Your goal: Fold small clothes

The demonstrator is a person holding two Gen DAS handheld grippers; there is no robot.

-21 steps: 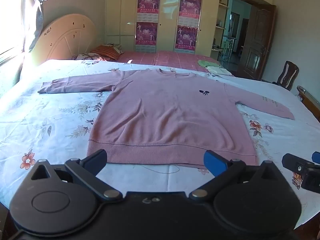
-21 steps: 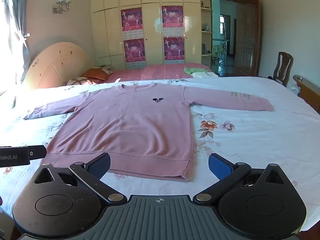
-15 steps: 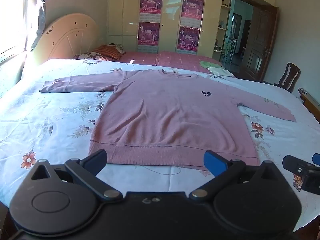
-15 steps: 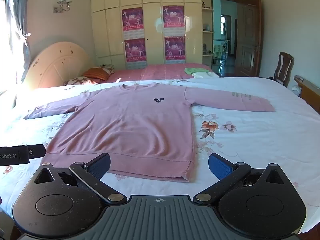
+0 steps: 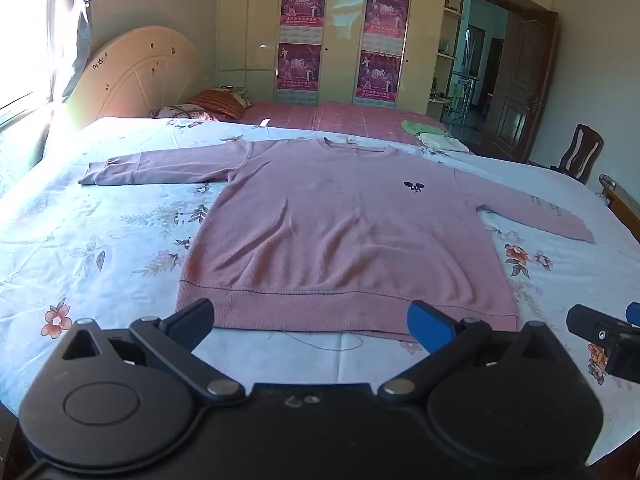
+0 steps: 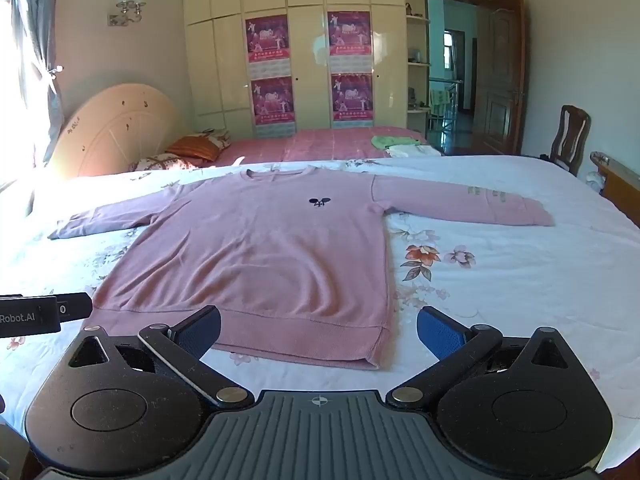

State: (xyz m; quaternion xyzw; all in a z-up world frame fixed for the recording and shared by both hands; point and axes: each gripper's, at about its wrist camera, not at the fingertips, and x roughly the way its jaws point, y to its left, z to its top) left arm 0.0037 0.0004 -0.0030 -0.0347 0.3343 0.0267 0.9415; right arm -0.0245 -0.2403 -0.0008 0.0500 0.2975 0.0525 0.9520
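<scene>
On the bed (image 6: 520,288) | pink sweater (image 6: 264,256) flat (small dark logo) | both tools spread, empty; left tool (image 5: 310,316), right tool (image 6: 319,326) | "Robot.AI" label (image 6: 18,317)

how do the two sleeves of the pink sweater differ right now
The left sleeve lies in bright window glare and looks plain; the right sleeve lies in even light and carries faint lettering. The left sleeve's cuff points toward the headboard side, the right sleeve's toward the chair. Both lie flat, spread out from the sweater.

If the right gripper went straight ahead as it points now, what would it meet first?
Probably the hem of the pink sweater, near its right corner; the open right gripper holds nothing. Depth is uncertain.
</scene>
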